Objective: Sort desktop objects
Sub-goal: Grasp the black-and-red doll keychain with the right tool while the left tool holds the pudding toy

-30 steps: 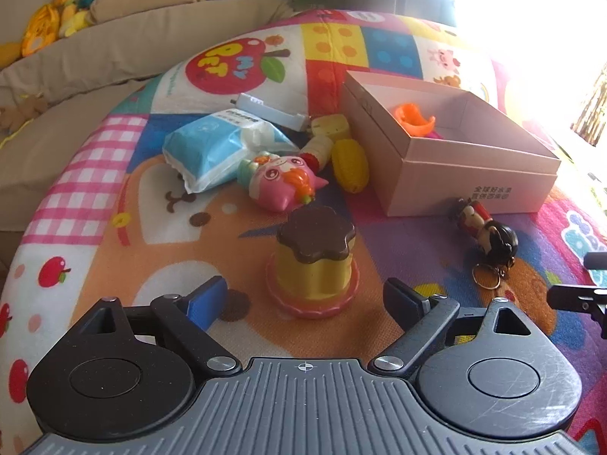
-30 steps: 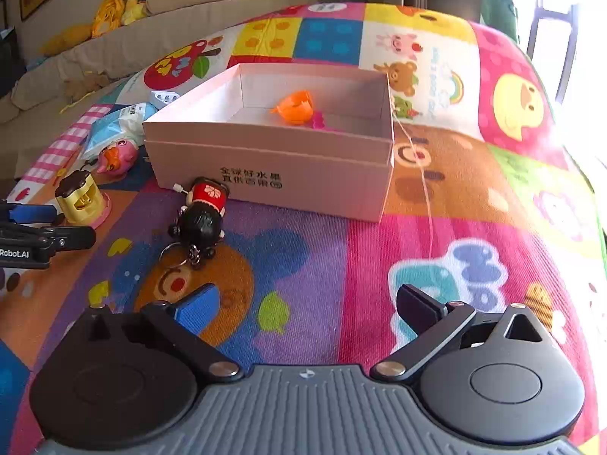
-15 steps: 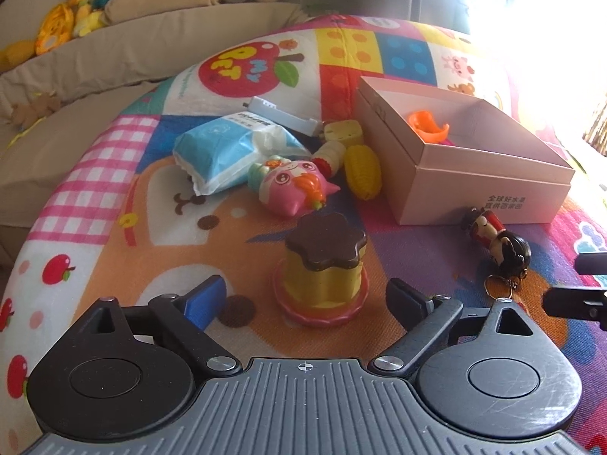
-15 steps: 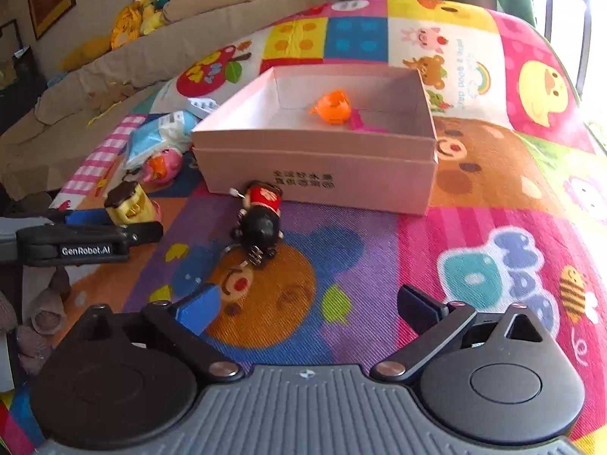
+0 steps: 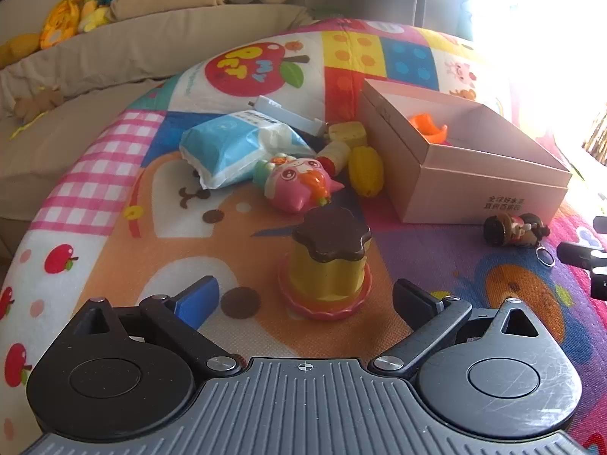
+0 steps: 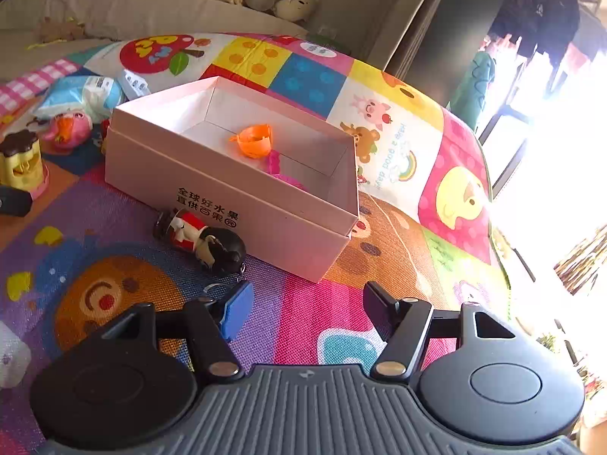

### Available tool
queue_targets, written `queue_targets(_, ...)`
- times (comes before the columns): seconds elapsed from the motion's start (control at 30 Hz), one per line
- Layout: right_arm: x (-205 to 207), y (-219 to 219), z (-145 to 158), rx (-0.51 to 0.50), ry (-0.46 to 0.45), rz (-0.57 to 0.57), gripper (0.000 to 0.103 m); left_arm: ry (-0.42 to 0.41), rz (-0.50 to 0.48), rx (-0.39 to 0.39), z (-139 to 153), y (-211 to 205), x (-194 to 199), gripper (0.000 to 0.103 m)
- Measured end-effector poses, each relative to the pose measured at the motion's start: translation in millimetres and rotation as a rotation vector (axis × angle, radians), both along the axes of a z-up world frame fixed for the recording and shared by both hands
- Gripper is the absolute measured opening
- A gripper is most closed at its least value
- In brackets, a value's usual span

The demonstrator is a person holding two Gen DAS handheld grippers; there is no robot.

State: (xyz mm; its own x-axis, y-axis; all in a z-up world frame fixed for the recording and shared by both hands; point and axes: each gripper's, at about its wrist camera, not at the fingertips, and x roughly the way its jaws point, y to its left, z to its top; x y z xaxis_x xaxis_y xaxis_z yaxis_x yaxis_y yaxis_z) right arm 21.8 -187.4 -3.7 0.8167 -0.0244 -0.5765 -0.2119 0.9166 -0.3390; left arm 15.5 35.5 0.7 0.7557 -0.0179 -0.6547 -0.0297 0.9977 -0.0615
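- Pudding toy (image 5: pixel 328 261) (yellow cup body, brown flower lid, pink base) is seen upright on the play mat (image 5: pixel 114 174), just ahead of the left gripper (image 5: pixel 305 297), roughly centred between its 2 spread fingers; not yet touched. Judged as the next pick for sorting.
- Left gripper jaws are spread wide, nothing held; the gap looks wider than the toy, so an approach-then-close is likely intended.
- Right gripper (image 6: pixel 307 303) is also spread apart and empty, hovering near the doll keychain (image 6: pixel 203 240), which lies on its side just in front of the pink box (image 6: pixel 227 193), close to its near wall; touching cannot be told.
- Pink box is open-topped on the mat, right of the clutter; 1 orange toy (image 6: pixel 254 140) and a pink item (image 6: pixel 275 163) are already inside, so it is judged the sorting bin.
- Unsorted pile left of the box: blue wipes pack (image 5: pixel 235 148), pink cartoon figure (image 5: pixel 299 184), yellow toy (image 5: pixel 366 170), 2 small beige pieces (image 5: pixel 343 140), white flat item (image 5: pixel 288 113). All close together, some touching.
- Versus 1.0 s ago: the pudding toy sits slightly right of centre in the left view and appears closer; the left gripper has been advanced toward it.
- Right view has been rolled and swung in toward the box; the keychain now lies much nearer the right fingers, its ring just beside the blue pad (image 6: pixel 237 309).
- Jaw openings unchanged on both sides.
- Risk judged: tall toy may tip if clipped by 1 finger first.
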Motion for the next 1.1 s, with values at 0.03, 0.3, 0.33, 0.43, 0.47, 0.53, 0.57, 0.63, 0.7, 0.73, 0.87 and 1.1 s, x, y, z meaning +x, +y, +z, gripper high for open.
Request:
queue_targets(0.03, 0.5, -6.2, 5.3, 0.077, 0.036, 0.010, 0.074, -0.002, 0.000, -0.006, 0.2, 0.5, -0.2, 0.101)
queue_targets(0.3, 14.3, 24.0, 4.8, 0.328, 0.119, 0.005, 0.086, -0.013, 0.001, -0.030, 0.3, 4.8, -2.3, 0.101)
queue_targets(0.33, 18.9, 29.7, 1.6, 0.321, 0.122, -0.012, 0.086, -0.016, 0.003, -0.033, 0.3, 5.6, -2.6, 0.101)
queue_targets(0.43, 28.5, 38.6, -7.4, 0.309, 0.150, -0.056, 0.080, -0.019, 0.005, -0.041, 0.1, 7.1, -2.8, 0.101)
queue_targets(0.47, 29.5, 39.2, -9.2, 0.310, 0.160, -0.056, 0.074, -0.019, 0.005, -0.040, 0.2, 6.9, -2.6, 0.101)
queue_targets(0.53, 26.3, 39.6, -8.5, 0.294, 0.153, -0.043, 0.066, -0.012, 0.003, -0.024, 0.2, 5.9, -1.6, 0.101)
queue_targets(0.57, 24.6, 38.7, -6.9, 0.296, 0.156, -0.032, 0.066, -0.007, -0.001, -0.012, 0.4, 4.5, -0.3, 0.101)
queue_targets(0.63, 19.3, 34.7, -3.7, 0.306, 0.158, -0.010, 0.066, -0.001, -0.025, 0.003, 1.3, 0.7, 4.0, 0.101)
queue_targets(0.7, 12.2, 30.3, -1.4, 0.302, 0.160, 0.007, 0.066, 0.006, -0.020, 0.026, 1.6, -2.8, 9.4, 0.090)
queue_targets(0.73, 8.1, 27.4, -0.6, 0.302, 0.165, 0.015, 0.066, 0.008, -0.019, 0.049, 1.4, -5.2, 11.5, 0.088)
queue_targets(0.87, -7.7, 15.1, 0.3, 0.311, 0.191, 0.023, 0.066, 0.003, -0.044, 0.072, 0.7, -9.4, 13.2, 0.083)
queue_targets(1.1, -30.2, 4.3, 5.6, 0.301, 0.174, 0.023, 0.066, 0.010, -0.115, 0.122, 7.6, -27.2, 4.4, 0.061)
